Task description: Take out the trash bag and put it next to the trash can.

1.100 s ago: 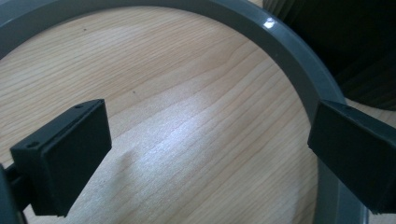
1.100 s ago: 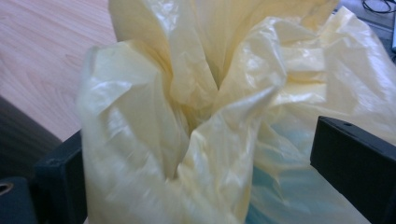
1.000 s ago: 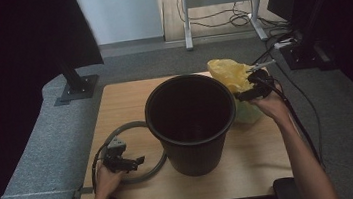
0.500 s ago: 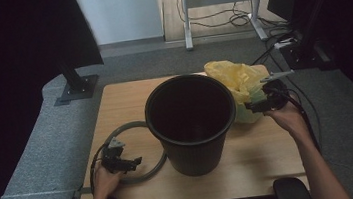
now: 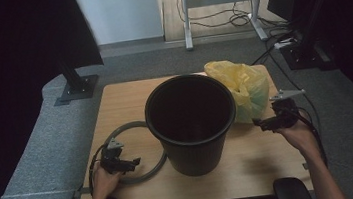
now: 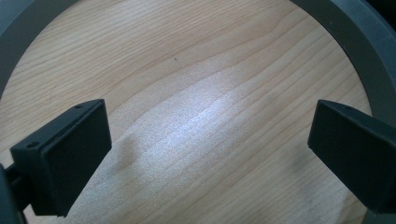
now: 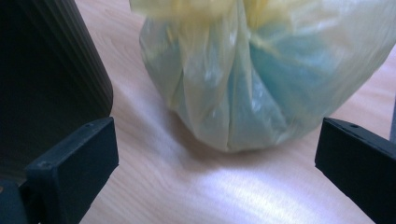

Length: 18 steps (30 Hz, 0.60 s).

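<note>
Both claws agape: bag (image 7: 243,79) beside bin (image 5: 191,123)

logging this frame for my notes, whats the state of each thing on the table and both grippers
black bucket: upright, looks empty
yellow bag: bunched shut at the top, full, standing on the table beside the bucket
grey ring: lying flat left of the bucket
left gripper: open, jaws over bare wood inside the ring
right gripper: open, facing the bag, not touching it
</note>
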Available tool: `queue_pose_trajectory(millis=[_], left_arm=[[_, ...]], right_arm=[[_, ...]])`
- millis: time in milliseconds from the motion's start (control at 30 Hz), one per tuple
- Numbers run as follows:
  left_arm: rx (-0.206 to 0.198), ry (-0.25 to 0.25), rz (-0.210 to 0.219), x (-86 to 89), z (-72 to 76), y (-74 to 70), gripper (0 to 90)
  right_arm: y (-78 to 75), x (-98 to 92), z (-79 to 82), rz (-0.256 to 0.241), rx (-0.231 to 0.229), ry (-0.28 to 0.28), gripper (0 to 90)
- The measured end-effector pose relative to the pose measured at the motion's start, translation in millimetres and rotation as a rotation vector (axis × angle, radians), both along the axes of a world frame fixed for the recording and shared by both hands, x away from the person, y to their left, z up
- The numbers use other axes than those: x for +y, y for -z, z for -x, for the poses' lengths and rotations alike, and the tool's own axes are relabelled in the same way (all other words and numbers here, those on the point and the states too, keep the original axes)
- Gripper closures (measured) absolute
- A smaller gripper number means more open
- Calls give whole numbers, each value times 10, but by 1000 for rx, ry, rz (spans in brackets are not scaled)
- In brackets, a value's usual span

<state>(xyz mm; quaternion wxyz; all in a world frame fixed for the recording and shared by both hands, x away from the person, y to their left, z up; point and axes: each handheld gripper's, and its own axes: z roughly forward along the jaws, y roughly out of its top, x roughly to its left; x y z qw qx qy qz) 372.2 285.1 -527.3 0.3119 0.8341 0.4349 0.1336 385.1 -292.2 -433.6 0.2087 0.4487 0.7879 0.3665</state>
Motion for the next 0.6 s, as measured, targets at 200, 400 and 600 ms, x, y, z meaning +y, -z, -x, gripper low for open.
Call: queue_pose_trajectory(millis=[200, 400, 600], left_arm=[[-5, -4, -10, 17, 5, 9, 0], [-5, -9, -15, 36, 5, 30, 0], [-4, -8, -18, 50, 2, 45, 0]], right_arm=[[273, -39, 99, 14, 17, 31, 0], [635, -68, 178, 45, 50, 66, 0], [939, -91, 261, 57, 68, 104, 0]])
